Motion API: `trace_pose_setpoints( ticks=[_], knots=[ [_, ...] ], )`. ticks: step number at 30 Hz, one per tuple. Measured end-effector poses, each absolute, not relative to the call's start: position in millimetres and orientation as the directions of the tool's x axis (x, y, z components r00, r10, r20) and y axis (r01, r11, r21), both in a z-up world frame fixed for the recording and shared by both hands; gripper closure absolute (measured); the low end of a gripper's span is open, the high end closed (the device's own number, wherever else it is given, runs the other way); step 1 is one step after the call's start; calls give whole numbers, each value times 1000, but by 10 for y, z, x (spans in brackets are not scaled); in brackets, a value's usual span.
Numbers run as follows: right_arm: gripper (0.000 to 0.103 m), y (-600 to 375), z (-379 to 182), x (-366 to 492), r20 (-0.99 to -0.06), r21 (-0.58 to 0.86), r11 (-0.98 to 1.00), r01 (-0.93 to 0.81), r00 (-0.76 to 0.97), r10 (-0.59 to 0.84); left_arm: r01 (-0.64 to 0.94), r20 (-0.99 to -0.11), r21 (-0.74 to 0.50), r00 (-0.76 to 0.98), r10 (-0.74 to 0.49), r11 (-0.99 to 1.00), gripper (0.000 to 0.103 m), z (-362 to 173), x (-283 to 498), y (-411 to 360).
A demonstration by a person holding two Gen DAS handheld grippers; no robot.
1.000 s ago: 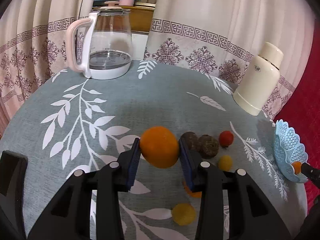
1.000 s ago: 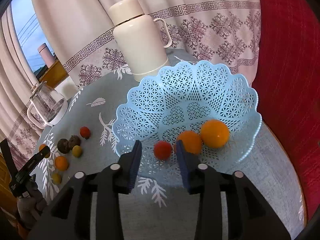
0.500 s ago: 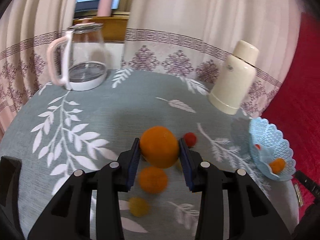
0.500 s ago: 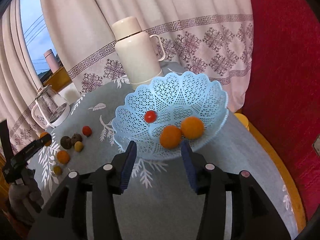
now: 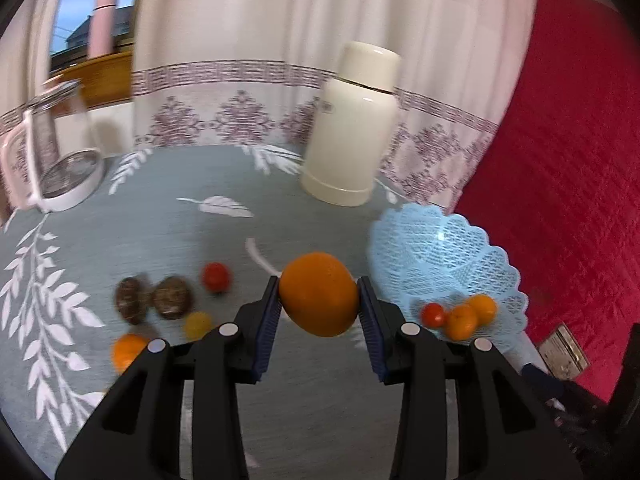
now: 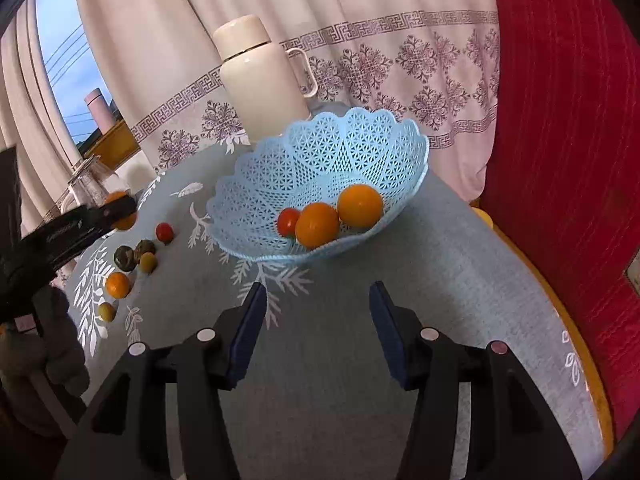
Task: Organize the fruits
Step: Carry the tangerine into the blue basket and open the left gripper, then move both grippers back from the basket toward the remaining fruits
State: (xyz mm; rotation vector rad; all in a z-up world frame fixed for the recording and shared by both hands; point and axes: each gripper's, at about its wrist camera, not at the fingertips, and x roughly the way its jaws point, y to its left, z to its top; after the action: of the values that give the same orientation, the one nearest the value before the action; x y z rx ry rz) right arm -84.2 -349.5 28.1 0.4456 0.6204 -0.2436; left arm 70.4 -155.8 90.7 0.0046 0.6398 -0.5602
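The table (image 6: pixel 460 280) under its leaf-print cloth fills most of what I see, with the red chair (image 6: pixel 560 120) at its far edge and the curtain behind. Next in size comes the cream flask (image 5: pixel 356 120), then the glass kettle (image 5: pixel 48 152) off to the side. The blue basket (image 6: pixel 320 168) sits near the flask and now holds 3 fruits — 2 oranges and 1 small tomato (image 6: pixel 289 220), which a second ago was between the right gripper's pads and has since rolled in beside the oranges.

The right gripper (image 6: pixel 318 332) has drawn back from the basket; its jaws are opening with nothing between them, only bare cloth. That drop looks finished, so this hand seems free for another pick.

The left gripper (image 5: pixel 319 320) is clamped on a big orange (image 5: pixel 319 294), pads pressing both sides, held off the cloth. It has swung away from the loose fruit toward the basket, which has come nearer in its view.

Still on the cloth: 2 brown fruits (image 5: pixel 152 300), a red tomato (image 5: pixel 216 277), a small orange (image 5: pixel 128 350) and a yellow one (image 5: pixel 197 324); the right view shows 1 more yellow fruit (image 6: pixel 106 311).

By my reckoning the orange goes in next, with 6 left.
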Motion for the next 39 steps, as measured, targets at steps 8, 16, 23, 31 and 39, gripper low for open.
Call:
trace_pose_setpoints(
  ticks=[8,16,23,31,39],
  knots=[
    [47,-3401,218,-813,-611,318,897,308,790,-55,556,-596,-165,602,-532,815,63,859,715,-2082],
    [47,-3416,174,-797,-617,339,893,297,786,-28,578,-642,-164,553,-531,800,63,707,856,-2429],
    [47,-3428,157,-791,-618,354,887,297,786,-17,560,-653,-165,555,-515,812,41,655,942,-2535],
    [47,-3431,157,-787,-615,354,888,294,788,-15,524,-628,-160,600,-496,837,29,766,952,-2395],
    [44,-3424,166,-787,-613,349,891,290,790,-17,476,-634,-157,624,-458,865,9,794,966,-2266]
  ],
)
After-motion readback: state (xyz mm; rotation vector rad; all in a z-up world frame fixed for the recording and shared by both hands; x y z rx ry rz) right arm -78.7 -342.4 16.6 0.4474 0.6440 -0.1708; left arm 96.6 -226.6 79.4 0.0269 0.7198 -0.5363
